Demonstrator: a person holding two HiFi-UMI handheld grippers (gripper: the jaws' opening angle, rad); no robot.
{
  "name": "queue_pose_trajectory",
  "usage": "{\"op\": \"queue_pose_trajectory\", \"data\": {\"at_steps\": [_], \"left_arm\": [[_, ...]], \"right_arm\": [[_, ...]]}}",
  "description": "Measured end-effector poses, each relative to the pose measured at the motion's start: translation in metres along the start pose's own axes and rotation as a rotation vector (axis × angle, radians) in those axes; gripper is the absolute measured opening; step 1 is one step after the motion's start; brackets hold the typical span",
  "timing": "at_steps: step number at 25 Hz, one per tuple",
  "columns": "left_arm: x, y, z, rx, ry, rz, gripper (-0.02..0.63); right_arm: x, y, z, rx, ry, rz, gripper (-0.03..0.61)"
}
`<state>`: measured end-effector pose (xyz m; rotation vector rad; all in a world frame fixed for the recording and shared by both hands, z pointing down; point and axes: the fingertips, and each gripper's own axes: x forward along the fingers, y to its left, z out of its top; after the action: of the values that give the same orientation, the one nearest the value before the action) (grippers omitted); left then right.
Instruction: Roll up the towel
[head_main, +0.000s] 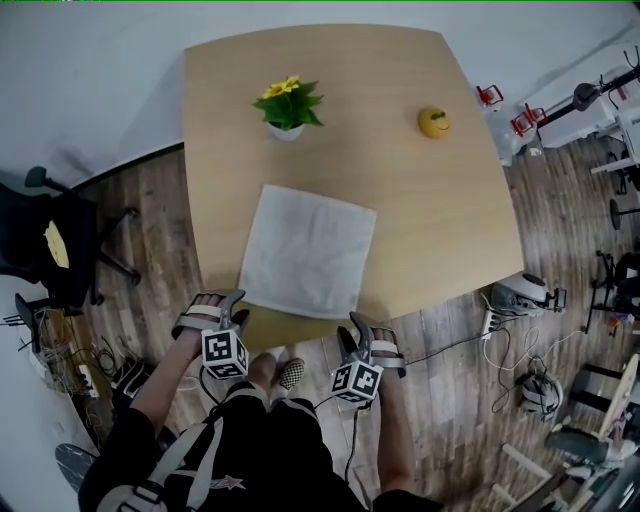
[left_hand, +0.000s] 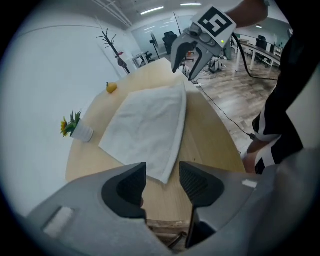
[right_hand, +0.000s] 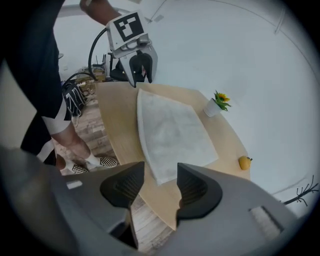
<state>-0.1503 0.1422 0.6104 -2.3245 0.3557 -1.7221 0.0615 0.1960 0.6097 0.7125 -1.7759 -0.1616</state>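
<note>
Head view: the towel (head_main: 308, 250) lies flat and unrolled on the counter (head_main: 440, 220), its near hem close to the counter's near edge. The left gripper (head_main: 236, 300) and the right gripper (head_main: 356, 328) stand at that edge, one by each near corner of the cloth, neither touching it. A potted plant (head_main: 288, 105) stands toward the far edge, in line with the towel, and a yellow fruit (head_main: 433, 122) sits toward the far right corner, well apart from it. Left gripper view: the fingers (left_hand: 131, 186) are spread with nothing between them, and the towel's near left corner lies just beyond the gap. Risk noted: if they come down short, they would likely strike the counter's edge instead of taking the hem. The hem looks doubled here, so a shallow bite may lift the upper layer alone. Right gripper view: these fingers (right_hand: 192, 190) are likewise spread and empty, and the near right corner shows between them but is not reached. Risk noted: unequal bites by the two grippers would probably start a skewed, cone-shaped roll. A push without a firm pinch could slide the whole cloth toward the far edge and into the plant. A pull toward the person could drag the hem off the near edge.
</note>
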Motion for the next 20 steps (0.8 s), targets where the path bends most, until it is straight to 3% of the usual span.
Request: {"op": "queue_pose_trajectory", "data": {"at_steps": [6, 17, 19, 20], "left_arm": [[0.018, -0.002, -0.01, 0.076, 0.052, -0.045, 0.224], [0.034, 0.002, -0.022, 0.127, 0.095, -0.081, 0.199], [0.034, 0.004, -0.021, 0.142, 0.089, -0.069, 0.124], [0.035, 0.005, -0.021, 0.15, 0.088, -0.07, 0.123]], "right_arm": [[0.015, 0.004, -0.009, -0.048, 0.046, 0.043, 0.209], [0.03, 0.005, -0.01, -0.108, 0.08, 0.087, 0.18], [0.031, 0.005, -0.01, -0.109, 0.084, 0.092, 0.157], [0.032, 0.005, -0.01, -0.108, 0.086, 0.093, 0.147]]}}
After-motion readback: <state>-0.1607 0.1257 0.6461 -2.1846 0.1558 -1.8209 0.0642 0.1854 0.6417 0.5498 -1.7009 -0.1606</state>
